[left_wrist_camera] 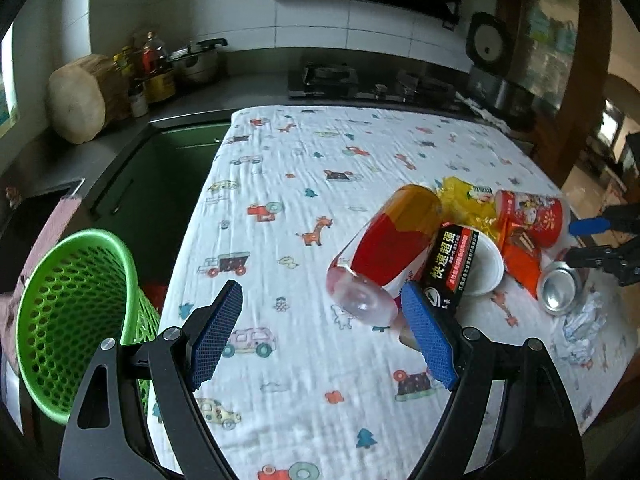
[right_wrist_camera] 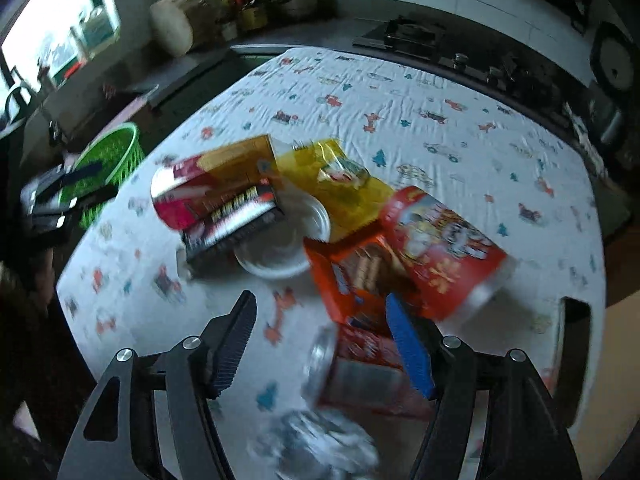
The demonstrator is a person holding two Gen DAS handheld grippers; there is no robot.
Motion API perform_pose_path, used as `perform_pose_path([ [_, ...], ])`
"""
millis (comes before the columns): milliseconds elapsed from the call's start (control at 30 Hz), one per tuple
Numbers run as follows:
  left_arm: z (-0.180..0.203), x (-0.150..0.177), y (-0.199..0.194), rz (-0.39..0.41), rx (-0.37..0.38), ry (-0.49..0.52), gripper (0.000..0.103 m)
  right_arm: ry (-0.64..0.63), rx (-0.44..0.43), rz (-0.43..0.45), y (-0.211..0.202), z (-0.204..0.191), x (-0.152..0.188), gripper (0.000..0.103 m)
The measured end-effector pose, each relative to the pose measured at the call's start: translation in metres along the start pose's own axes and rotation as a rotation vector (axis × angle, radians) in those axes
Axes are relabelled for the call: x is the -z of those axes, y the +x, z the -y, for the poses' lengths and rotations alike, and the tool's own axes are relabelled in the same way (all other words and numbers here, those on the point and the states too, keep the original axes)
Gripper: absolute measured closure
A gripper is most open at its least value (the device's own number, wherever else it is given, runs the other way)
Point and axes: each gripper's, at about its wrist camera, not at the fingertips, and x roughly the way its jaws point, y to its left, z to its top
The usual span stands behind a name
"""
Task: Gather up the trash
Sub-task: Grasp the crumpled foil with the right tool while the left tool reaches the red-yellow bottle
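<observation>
A crinkled white cotton cloth printed with small cars, giraffes and trees covers the table, and the trash sits heaped toward its right side. The left gripper hovers over the cloth with its blue, finely ribbed pads spread wide, holding nothing; just ahead of its right pad lies a clear plastic bottle on its side, wrapped in a glossy red and amber label, its rounded base toward the camera. Touching it is a black cardboard box with white lettering, leaning on a shallow white plastic bowl. Behind these lie a crumpled yellow foil bag, a red cylindrical tub with cartoon print, and a flat orange carton. The right gripper is also spread apart, empty, with a shiny aluminium can lying on its side between its fingers, and crumpled white paper, blurred, just below. A green perforated plastic basket stands off the table's left edge.
</observation>
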Motion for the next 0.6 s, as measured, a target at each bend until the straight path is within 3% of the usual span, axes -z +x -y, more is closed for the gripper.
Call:
perform_pose_path([
  [133, 0.005, 0.0, 0.001, -0.004, -0.004, 0.012, 0.022, -0.034, 0.034, -0.014, -0.011, 0.007, 0.015, 0.032],
  [300, 0.008, -0.003, 0.003, -0.002, -0.005, 0.014, 0.021, -0.018, 0.015, -0.028, -0.024, 0.014, 0.049, 0.029],
  [600, 0.025, -0.016, 0.021, -0.015, 0.048, 0.062, 0.021, 0.03, -0.036, -0.054, -0.006, 0.007, 0.095, 0.029],
])
